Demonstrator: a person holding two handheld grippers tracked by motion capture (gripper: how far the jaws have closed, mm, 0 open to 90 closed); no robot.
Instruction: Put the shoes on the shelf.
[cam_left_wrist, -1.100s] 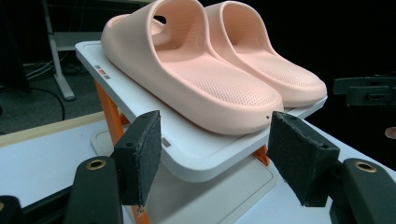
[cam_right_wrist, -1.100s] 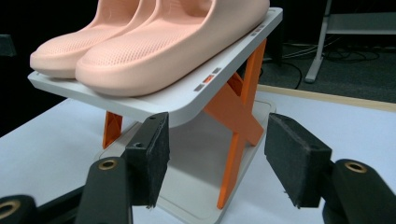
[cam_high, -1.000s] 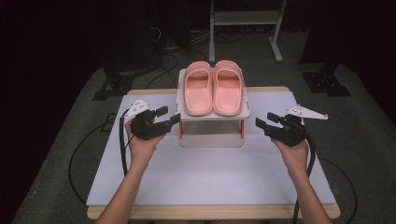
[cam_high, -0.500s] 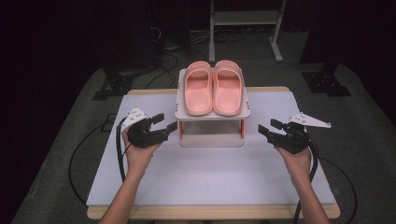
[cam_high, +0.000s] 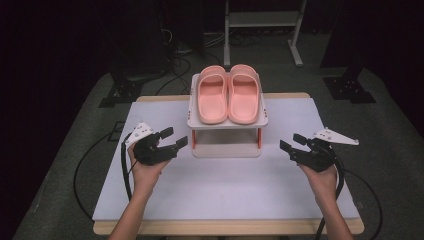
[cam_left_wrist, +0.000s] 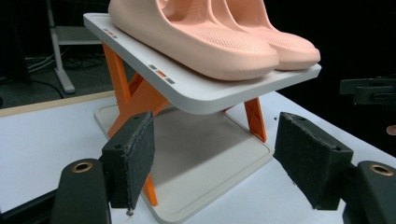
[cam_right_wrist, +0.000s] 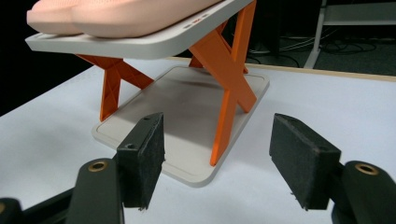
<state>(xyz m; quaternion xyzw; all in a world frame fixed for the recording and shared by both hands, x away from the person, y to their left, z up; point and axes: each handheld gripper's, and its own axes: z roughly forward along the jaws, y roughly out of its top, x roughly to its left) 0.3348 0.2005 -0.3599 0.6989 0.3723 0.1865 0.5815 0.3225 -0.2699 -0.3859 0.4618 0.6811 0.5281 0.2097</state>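
Nearest the table's front edge, the left gripper (cam_high: 170, 141) hovers just left of the shoe rack (cam_high: 227, 122), jaws spread with nothing between them; they have just been opening. In the left gripper view, the rack's near corner and an orange leg (cam_left_wrist: 135, 100) sit straight ahead between the pads (cam_left_wrist: 135, 158), not touching them. The right gripper (cam_high: 292, 144) hovers right of the rack, a little farther off, its jaws likewise apart and empty, and just widening. In the right gripper view, the rack's base plate (cam_right_wrist: 187, 119) lies just beyond its pads (cam_right_wrist: 301, 158). On the rack's upper shelf (cam_high: 200, 123), farther back, a pair of pink slippers (cam_high: 227, 93) lies side by side, toes toward the person.
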